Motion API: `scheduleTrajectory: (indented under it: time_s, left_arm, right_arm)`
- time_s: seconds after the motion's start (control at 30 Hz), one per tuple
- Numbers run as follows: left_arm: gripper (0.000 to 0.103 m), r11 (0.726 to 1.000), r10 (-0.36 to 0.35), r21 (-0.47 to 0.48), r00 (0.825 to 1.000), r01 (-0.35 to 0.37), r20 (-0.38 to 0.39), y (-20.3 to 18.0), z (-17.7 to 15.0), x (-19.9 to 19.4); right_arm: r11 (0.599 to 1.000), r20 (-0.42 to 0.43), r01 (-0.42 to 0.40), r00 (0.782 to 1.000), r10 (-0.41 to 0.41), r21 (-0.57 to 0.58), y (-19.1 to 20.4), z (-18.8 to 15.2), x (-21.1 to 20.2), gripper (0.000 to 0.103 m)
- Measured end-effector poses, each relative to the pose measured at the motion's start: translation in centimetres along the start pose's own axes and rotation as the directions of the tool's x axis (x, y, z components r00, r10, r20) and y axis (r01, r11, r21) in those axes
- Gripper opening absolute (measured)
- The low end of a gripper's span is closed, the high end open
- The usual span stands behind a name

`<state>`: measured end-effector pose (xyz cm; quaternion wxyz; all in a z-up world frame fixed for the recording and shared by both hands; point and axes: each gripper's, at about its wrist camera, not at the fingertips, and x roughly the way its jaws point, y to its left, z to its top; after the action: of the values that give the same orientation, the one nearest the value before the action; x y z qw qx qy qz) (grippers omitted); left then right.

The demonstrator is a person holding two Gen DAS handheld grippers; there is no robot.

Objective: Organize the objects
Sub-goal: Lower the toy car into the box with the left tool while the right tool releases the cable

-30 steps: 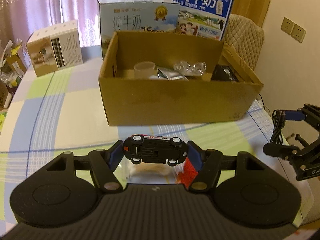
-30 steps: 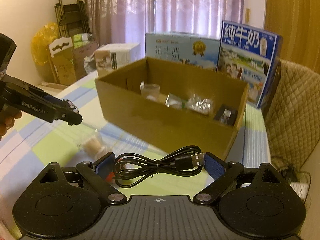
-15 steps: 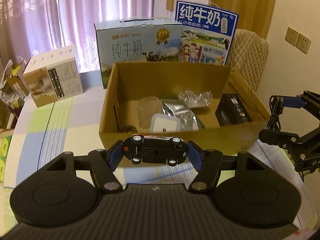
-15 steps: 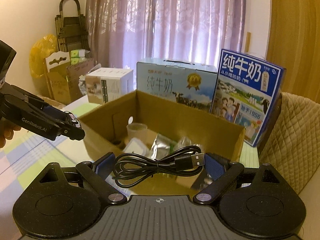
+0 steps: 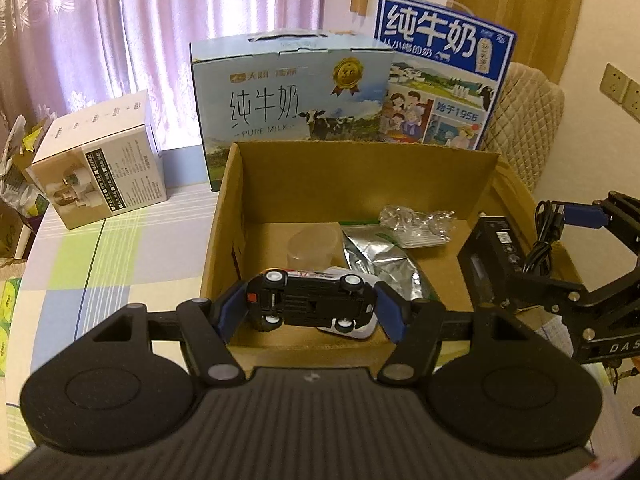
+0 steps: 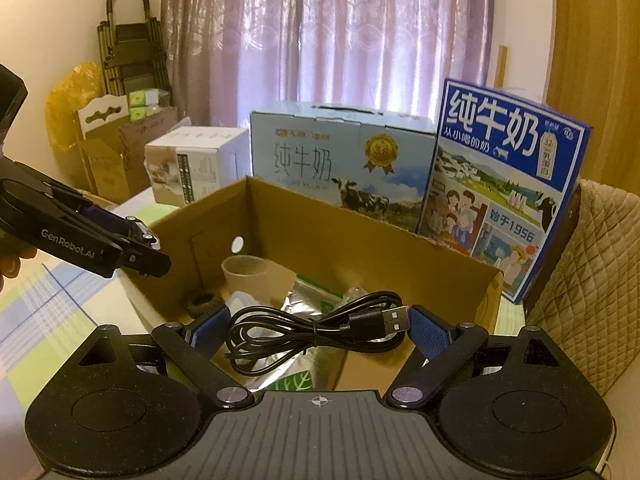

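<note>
My left gripper [image 5: 310, 305] is shut on a toy car [image 5: 310, 298], held sideways with its black underside and wheels facing the camera, over the near edge of the open cardboard box [image 5: 360, 168]. A coiled black USB cable [image 6: 316, 330] is clamped in my right gripper [image 6: 318, 330], above the box's [image 6: 320, 216] right part. Inside the box lie a clear plastic cup [image 5: 314, 242], a silver foil pouch [image 5: 380, 258], a crinkled clear wrapper [image 5: 416, 218] and a black device [image 5: 490, 256]. Each gripper shows in the other's view: the right [image 5: 580, 248], the left [image 6: 136, 240].
Two milk cartons stand behind the box, a pale blue one [image 5: 288, 92] and a dark blue one [image 5: 440, 80]. A white carton [image 5: 100, 164] sits at the left on the checked tablecloth [image 5: 100, 256]. A quilted chair back [image 5: 520, 120] is at the right.
Both grippers have moved forward toward the box with their loads and now hang over it. The box's inside has come into fuller view.
</note>
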<state>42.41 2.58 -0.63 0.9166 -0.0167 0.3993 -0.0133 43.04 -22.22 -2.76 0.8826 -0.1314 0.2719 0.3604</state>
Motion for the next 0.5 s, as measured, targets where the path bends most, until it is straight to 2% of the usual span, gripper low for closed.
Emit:
scheduleTrajectory:
  time_s: [0.5]
  left_arm:
    - [0.064,1.000,0.012,0.009,0.997,-0.011,-0.072,0.3,0.9,4.2]
  right_arm:
    - [0.997,-0.086,-0.018,0.996,0.025,0.081,-2.6,0.0,4.5,0.091]
